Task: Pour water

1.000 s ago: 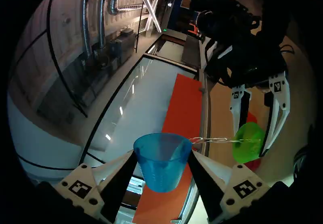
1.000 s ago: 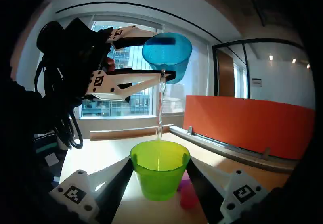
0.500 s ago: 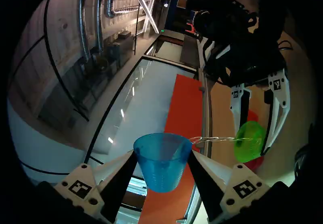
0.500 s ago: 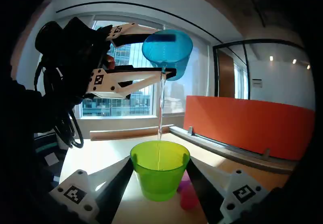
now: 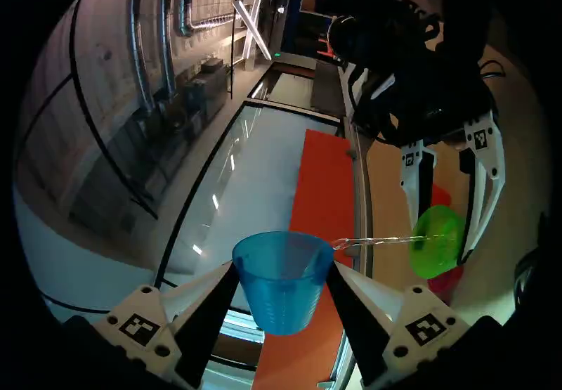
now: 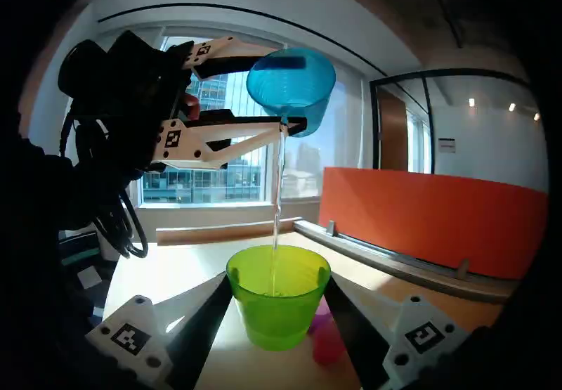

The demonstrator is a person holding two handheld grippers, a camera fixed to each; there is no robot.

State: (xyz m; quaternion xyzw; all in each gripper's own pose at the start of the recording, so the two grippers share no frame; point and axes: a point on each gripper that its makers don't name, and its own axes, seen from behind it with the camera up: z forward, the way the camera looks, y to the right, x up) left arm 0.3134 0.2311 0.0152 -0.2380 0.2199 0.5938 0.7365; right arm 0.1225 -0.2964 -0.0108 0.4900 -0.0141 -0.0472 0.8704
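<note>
My left gripper [image 5: 281,288] is shut on a blue translucent cup [image 5: 282,288], held tipped on its side high in the air. In the right gripper view that blue cup [image 6: 291,95] hangs above, and a thin stream of water [image 6: 277,193] falls from its rim. The stream lands in a green translucent cup [image 6: 278,304], which stands upright with my right gripper [image 6: 278,306] shut on it. In the left gripper view the green cup [image 5: 437,241] sits between the right gripper's white fingers [image 5: 485,190], with the water stream [image 5: 372,241] reaching it.
An orange partition [image 6: 435,218] runs along the right behind the wooden table [image 6: 175,270]. Large windows [image 6: 204,179] stand at the back. A pink object [image 6: 327,337] lies on the table just behind the green cup. A person's dark sleeve [image 6: 42,207] is at the left.
The blue cup has tipped a little further and risen slightly. The water keeps flowing, and the level in the green cup has risen.
</note>
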